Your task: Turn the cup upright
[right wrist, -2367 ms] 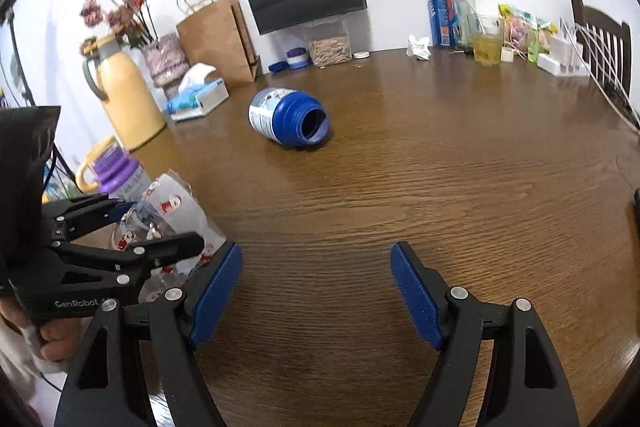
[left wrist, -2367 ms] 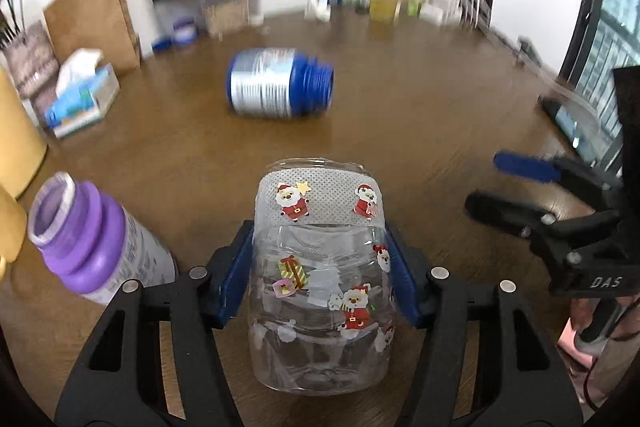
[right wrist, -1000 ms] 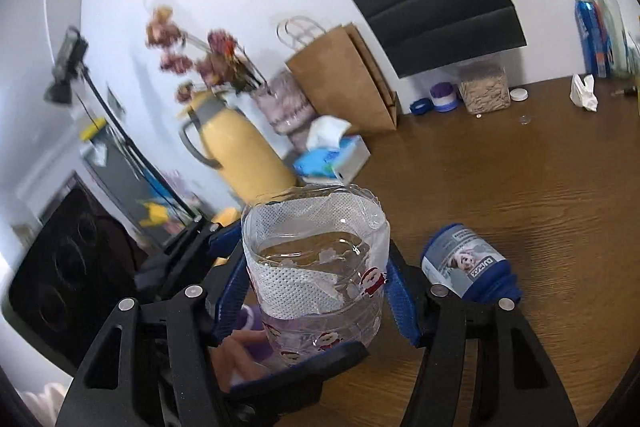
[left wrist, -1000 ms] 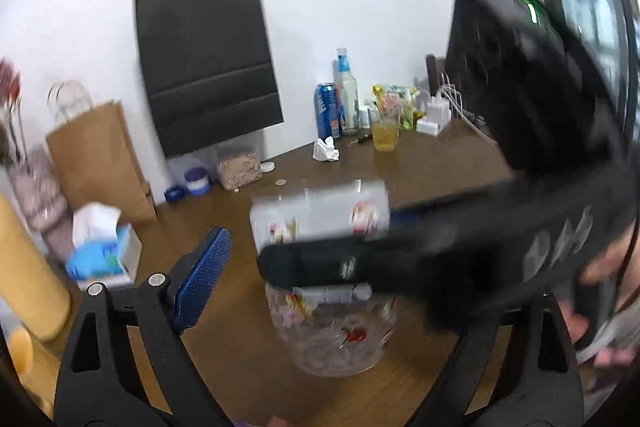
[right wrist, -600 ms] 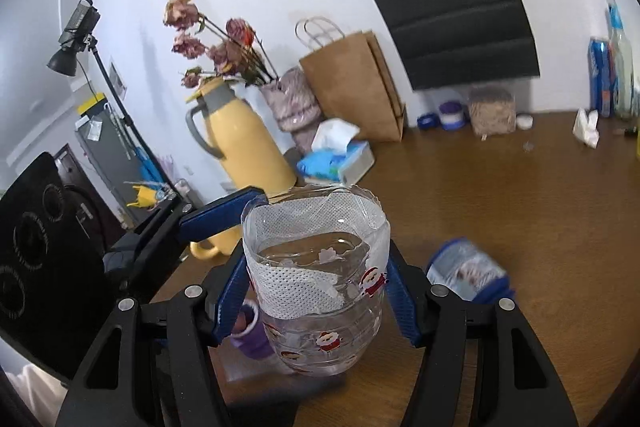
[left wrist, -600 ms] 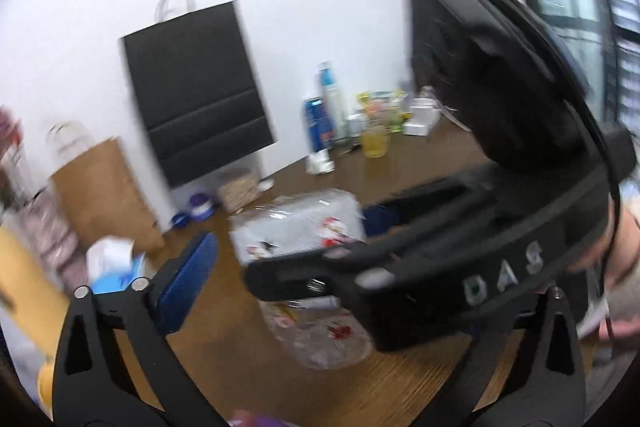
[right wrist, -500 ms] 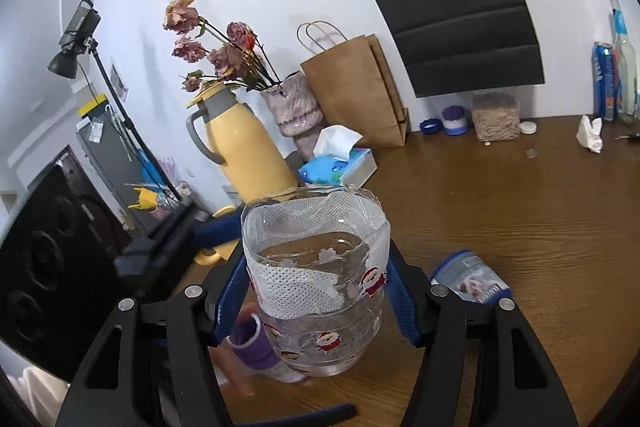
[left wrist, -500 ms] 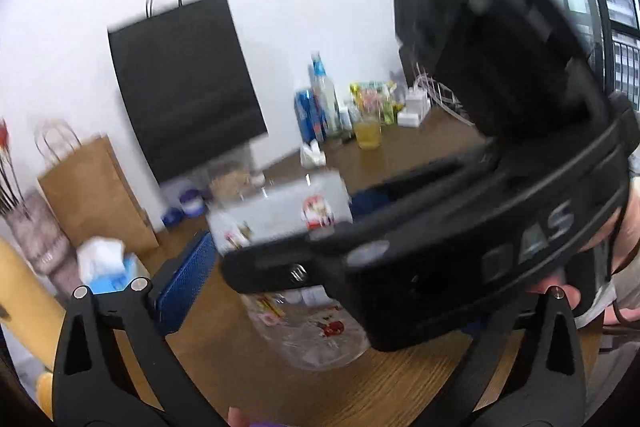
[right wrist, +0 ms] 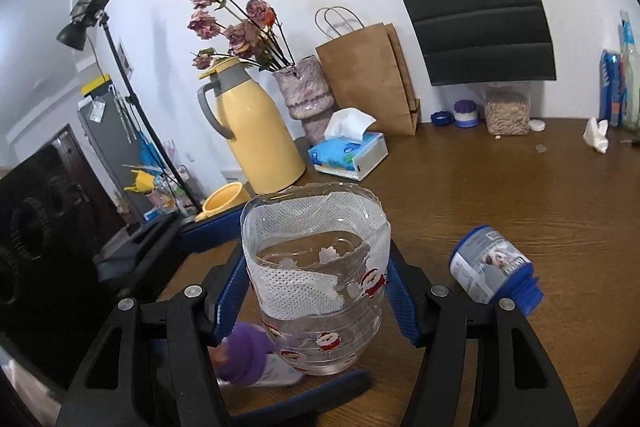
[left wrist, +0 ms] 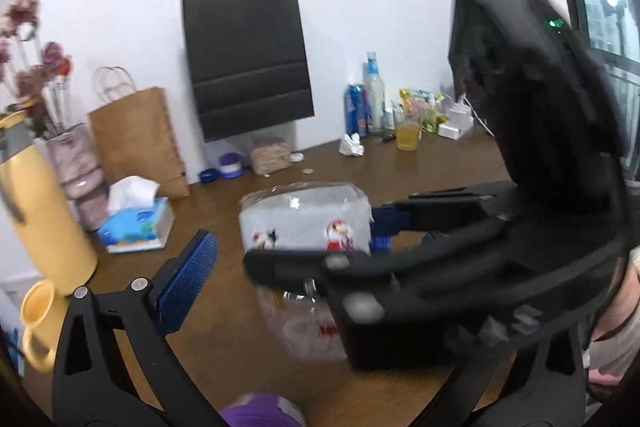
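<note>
The cup (right wrist: 320, 279) is a clear plastic cup with Santa stickers and a white mesh band near its rim. It is upright, open end up, held above the brown table. My right gripper (right wrist: 316, 291) is shut on its sides. In the left wrist view the cup (left wrist: 304, 227) sits between that gripper's blue pads, partly hidden by its black body. My left gripper (left wrist: 320, 287) is open; its left pad (left wrist: 188, 279) stands apart from the cup and its right finger is hidden behind the right gripper.
A blue-capped bottle (right wrist: 496, 275) lies on its side on the table (right wrist: 520, 195). A purple-capped bottle (right wrist: 248, 355) lies below the cup. A yellow jug (right wrist: 256, 131), tissue box (right wrist: 352, 151), vase of flowers, paper bags, jars and drinks line the back and left edges.
The left gripper let go of the cup and drew back to the left. The right gripper took the cup, turned it open end up and keeps it raised.
</note>
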`<state>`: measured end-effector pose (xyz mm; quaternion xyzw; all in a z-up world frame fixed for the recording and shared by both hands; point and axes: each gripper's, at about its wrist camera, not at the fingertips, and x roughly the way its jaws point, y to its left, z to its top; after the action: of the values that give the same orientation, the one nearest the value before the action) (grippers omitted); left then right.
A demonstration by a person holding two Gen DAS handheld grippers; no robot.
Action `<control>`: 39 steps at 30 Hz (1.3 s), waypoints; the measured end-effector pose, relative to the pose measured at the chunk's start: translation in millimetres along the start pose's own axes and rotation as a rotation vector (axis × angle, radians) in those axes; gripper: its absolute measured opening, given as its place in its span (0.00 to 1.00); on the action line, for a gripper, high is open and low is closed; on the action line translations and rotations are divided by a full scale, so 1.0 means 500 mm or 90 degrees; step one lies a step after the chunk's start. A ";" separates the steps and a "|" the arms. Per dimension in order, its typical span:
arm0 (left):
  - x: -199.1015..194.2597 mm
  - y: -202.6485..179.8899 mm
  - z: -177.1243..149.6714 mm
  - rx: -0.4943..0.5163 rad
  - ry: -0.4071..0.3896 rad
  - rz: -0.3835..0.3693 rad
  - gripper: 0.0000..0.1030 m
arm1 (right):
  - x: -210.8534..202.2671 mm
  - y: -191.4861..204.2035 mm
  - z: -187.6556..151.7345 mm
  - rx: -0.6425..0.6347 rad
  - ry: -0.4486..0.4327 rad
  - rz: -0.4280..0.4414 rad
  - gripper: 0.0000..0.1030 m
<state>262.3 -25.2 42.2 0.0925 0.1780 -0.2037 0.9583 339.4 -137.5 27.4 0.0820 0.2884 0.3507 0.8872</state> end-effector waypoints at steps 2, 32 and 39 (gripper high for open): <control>-0.018 -0.010 -0.018 -0.012 -0.006 0.029 0.98 | -0.007 0.002 -0.013 -0.008 0.006 -0.011 0.65; 0.129 -0.015 -0.142 -0.076 0.168 -0.019 0.83 | 0.058 -0.060 -0.119 -0.024 0.088 -0.083 0.70; 0.145 -0.004 -0.140 -0.094 0.173 -0.012 0.72 | 0.028 -0.073 -0.121 -0.001 0.066 -0.096 0.71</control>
<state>302.2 -35.3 -49.6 0.0469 0.3213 -0.1849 0.9276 334.1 -158.5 -41.3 0.0409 0.3387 0.2868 0.8952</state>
